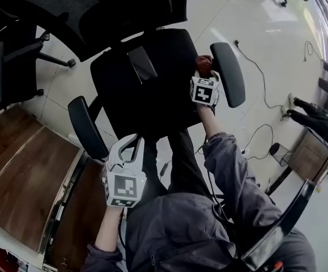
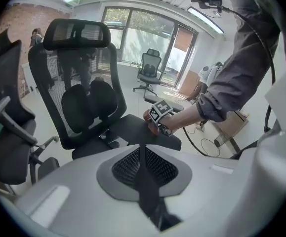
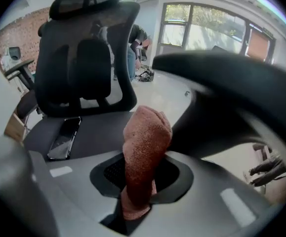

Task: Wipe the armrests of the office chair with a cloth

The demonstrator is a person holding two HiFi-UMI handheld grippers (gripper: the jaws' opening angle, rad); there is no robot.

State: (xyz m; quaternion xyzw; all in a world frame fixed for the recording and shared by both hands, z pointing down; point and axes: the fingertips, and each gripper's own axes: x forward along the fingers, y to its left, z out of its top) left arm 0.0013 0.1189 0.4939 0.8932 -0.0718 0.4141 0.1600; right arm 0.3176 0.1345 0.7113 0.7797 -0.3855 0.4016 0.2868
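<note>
The black office chair has a wide seat (image 1: 152, 89), a left armrest (image 1: 85, 127) and a right armrest (image 1: 229, 72). My right gripper (image 1: 204, 68) is shut on a rust-pink cloth (image 1: 203, 63), held just inside the right armrest. In the right gripper view the cloth (image 3: 145, 142) stands folded between the jaws of that gripper (image 3: 139, 181), and the armrest (image 3: 231, 83) looms close at the upper right. My left gripper (image 1: 130, 146) hovers near the seat's front edge, beside the left armrest. It (image 2: 142, 154) is shut with nothing in it.
A dark phone (image 1: 143, 63) lies on the seat. A second black chair (image 1: 11, 67) stands at the left, with a wooden desk (image 1: 22, 174) below it. Cables (image 1: 260, 78) trail over the tiled floor at the right. Another chair (image 2: 150, 70) stands far off by the windows.
</note>
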